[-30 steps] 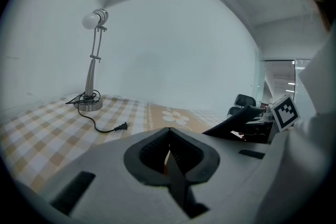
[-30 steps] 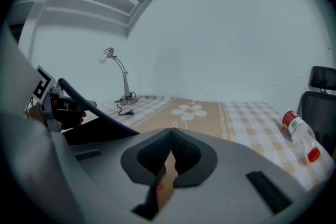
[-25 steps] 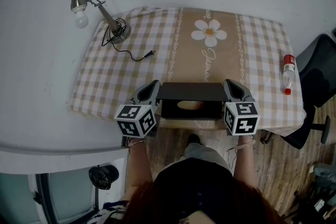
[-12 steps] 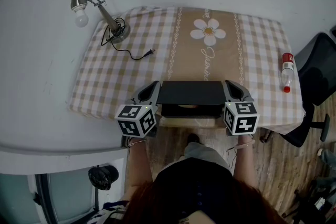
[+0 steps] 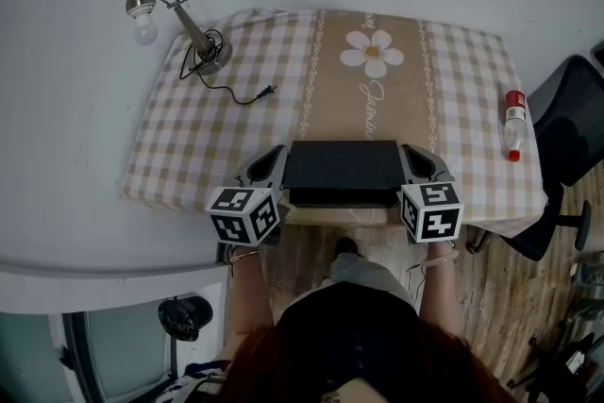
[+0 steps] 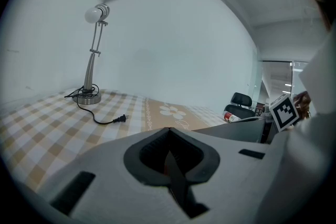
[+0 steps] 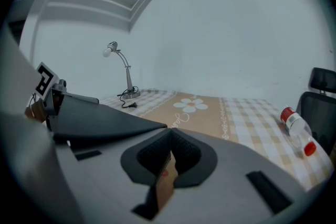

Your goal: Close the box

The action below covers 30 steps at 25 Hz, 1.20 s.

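The light is soft, even and rather cool, perhaps from the ceiling; the table [image 5: 208,146] shows almost no shadow. Both gripper views bend strongly and turn black at the corners, with the nearest parts a little blurred.

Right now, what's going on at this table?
A person holds a gripper at each end of a black box on the near edge of the checked tablecloth. The left gripper and right gripper each have their jaws shut on a thin flap at the side of the lid. The lid lies nearly flat over the box; whether it is fully seated is hard to tell. A desk lamp and a bottle sit well away.
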Available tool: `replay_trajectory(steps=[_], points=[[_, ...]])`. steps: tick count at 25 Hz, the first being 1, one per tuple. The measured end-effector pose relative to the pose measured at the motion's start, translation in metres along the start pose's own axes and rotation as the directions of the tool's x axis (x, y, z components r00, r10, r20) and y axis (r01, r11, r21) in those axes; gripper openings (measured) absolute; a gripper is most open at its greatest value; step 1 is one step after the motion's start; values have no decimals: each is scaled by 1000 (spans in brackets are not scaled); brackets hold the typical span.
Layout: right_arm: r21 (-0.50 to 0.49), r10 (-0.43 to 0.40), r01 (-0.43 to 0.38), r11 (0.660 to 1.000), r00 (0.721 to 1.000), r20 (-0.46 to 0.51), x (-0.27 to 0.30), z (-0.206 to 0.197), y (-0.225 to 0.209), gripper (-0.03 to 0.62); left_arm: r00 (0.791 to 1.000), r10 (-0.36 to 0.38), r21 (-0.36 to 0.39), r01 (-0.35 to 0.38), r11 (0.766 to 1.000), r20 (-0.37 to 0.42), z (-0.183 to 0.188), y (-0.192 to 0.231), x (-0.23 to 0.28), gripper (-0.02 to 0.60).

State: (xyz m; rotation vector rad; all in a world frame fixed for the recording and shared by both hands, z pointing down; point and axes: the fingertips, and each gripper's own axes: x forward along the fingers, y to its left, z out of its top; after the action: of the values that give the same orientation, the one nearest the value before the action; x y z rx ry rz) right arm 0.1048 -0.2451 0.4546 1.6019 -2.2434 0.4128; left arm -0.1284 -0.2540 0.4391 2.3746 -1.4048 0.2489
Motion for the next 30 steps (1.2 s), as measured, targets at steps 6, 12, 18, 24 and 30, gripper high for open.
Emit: replay_trajectory(steps=[6,12,18,24,30], points=[[-8,8,-8,1000,1000,4,-4,0,2,17,1000,-17,9,17,1000,-14,-5,-3,-4,26],[-21,10,-10,1000,1000,8,-9,-2,4,17,999,-23,16,23,1000,-24,-9,-6,-8,26],[-34,10,-9,999,1000,13,-15,-2,8,17,999,-24,21,25,999,-22,-11,-8,-14,26],[-36,14,-13,999,1000,20,-22,-3,12,17,999,-31,29,32,999,-21,-13,-12,-21,26],[-36,13,-12,999,999,30,-32,-4,17,17,997,-66,49,68,997,-35,-20,-23,-26,27]])
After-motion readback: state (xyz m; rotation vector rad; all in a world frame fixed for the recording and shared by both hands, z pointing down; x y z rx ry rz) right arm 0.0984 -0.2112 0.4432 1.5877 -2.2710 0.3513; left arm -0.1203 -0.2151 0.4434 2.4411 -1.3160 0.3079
